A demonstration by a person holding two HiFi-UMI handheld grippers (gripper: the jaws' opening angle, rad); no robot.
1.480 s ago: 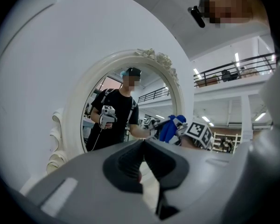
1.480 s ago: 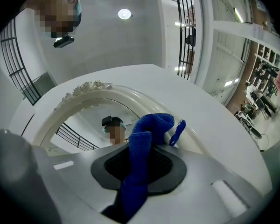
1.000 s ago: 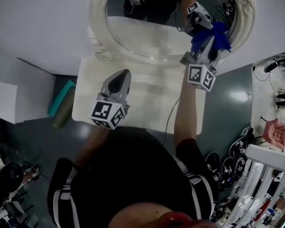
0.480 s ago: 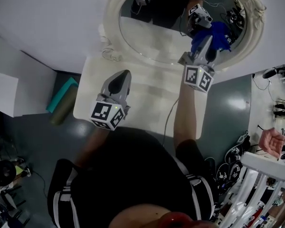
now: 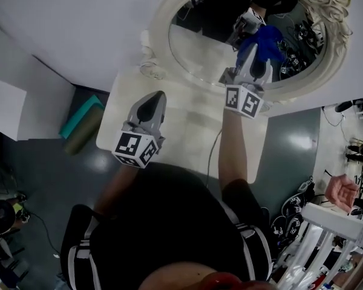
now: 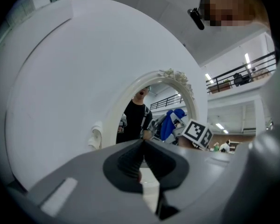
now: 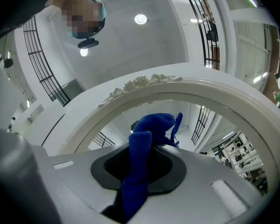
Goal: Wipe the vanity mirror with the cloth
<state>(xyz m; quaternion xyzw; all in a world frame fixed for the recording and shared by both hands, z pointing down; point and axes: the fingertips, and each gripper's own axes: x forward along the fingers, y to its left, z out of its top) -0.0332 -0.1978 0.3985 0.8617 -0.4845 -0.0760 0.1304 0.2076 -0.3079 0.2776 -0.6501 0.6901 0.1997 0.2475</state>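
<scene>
The oval vanity mirror (image 5: 199,50) in its ornate cream frame (image 5: 164,22) stands at the back of a pale table (image 5: 187,122). My right gripper (image 5: 257,48) is shut on the blue cloth (image 5: 268,41) and holds it up against the lower right of the glass, where both are reflected. In the right gripper view the cloth (image 7: 141,164) runs between the shut jaws, with the frame (image 7: 144,84) arching above. My left gripper (image 5: 158,96) hovers over the table's left half, shut with nothing in it. The left gripper view shows the mirror (image 6: 151,108) ahead of the left gripper (image 6: 142,144).
A cable (image 5: 214,148) trails across the table toward the person. On the floor at left lie a teal roll (image 5: 78,122) and a white box (image 5: 3,116). At right are a white rack (image 5: 339,219) and another person's hand (image 5: 342,192).
My right gripper has carried the cloth up and a little left over the glass. The head view has tilted, so more of the mirror shows. The left gripper has hardly moved.
</scene>
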